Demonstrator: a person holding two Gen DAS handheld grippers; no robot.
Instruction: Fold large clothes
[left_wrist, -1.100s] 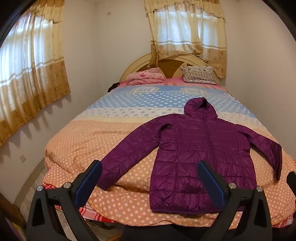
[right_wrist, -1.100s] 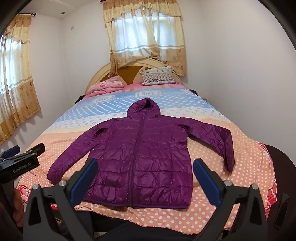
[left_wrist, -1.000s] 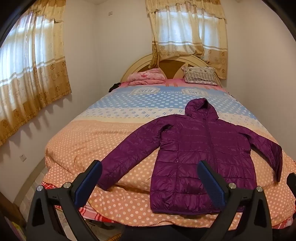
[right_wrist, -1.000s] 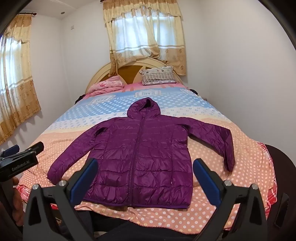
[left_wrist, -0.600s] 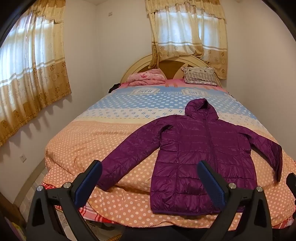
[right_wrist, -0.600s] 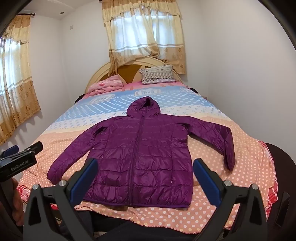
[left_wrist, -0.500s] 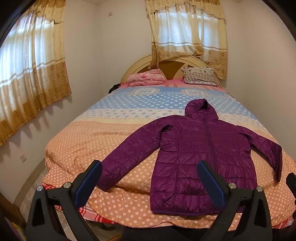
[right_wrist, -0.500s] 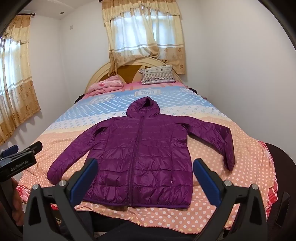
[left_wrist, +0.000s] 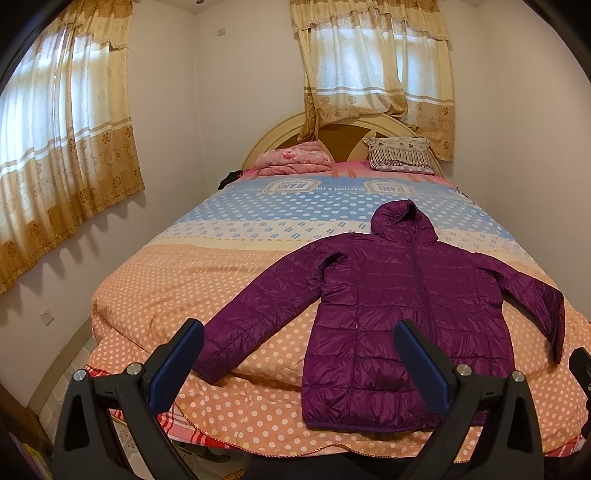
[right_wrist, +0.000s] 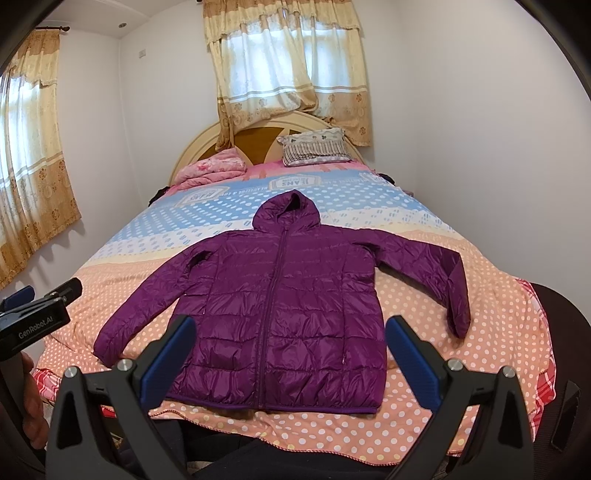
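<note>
You're looking down a wide bed (left_wrist: 155, 295) with a polka-dot cover, peach at your end and blue toward the headboard (right_wrist: 207, 142) — and spread flat on it is the purple puffer jacket (right_wrist: 280, 306), front up, zipped, hood pointing to the pillows. Its hem lies near the foot edge, right in front of you. Both sleeves are out: the one on the left runs diagonally down toward the bed's corner, the one on the right bends at the elbow so the cuff hangs toward you. By the look of it, nothing is folded yet — every fold is left to make, sleeves first, I'd say, then the body. Your left gripper (left_wrist: 299, 358) hangs short of the bed, jaws wide apart, nothing between them, framing the left cuff and the hem corner. Your right gripper (right_wrist: 290, 354) is the same story: spread wide, empty, clear of the hem. At the head, a pink blanket (left_wrist: 291, 162) and a patterned pillow (left_wrist: 400, 155).
</note>
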